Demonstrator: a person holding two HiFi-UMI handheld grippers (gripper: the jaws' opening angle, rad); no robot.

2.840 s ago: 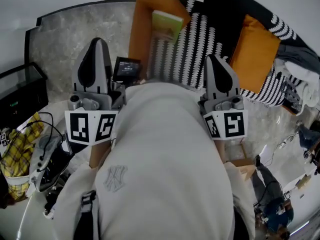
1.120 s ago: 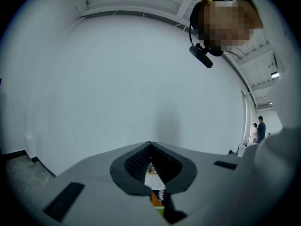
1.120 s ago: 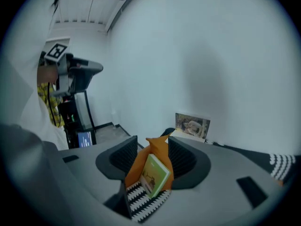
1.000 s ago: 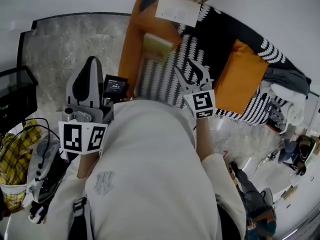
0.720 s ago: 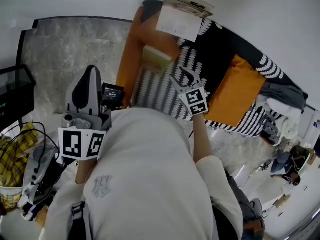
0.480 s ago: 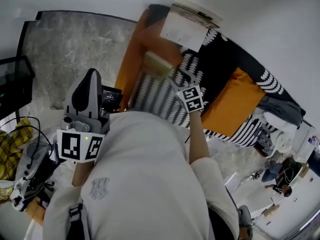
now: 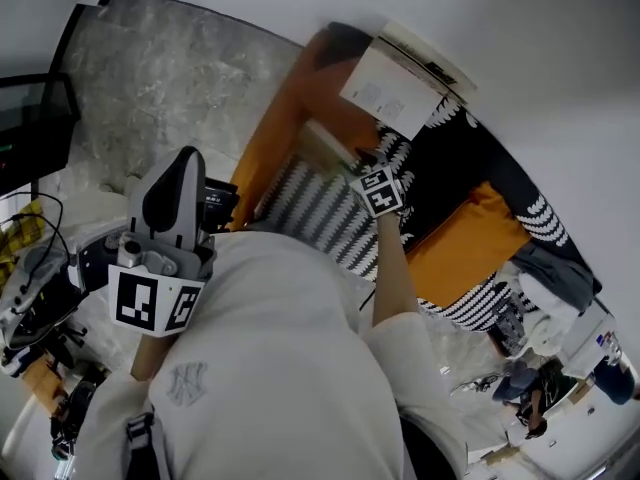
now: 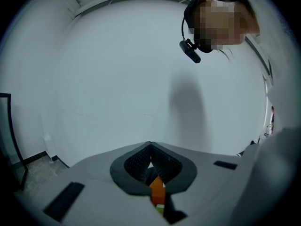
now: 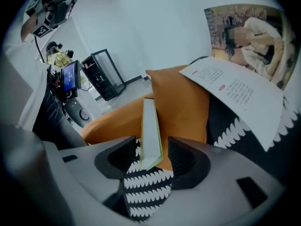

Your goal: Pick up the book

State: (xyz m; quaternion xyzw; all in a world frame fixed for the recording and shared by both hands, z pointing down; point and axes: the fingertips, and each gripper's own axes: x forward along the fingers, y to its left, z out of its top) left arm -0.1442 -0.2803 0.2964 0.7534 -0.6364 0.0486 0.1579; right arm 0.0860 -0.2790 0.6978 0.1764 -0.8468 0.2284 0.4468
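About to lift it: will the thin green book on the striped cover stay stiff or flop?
Probably stiff: the thin green book shows a straight edge. Likely light, being slim. Gripped at one corner by the right gripper, it may fan open.
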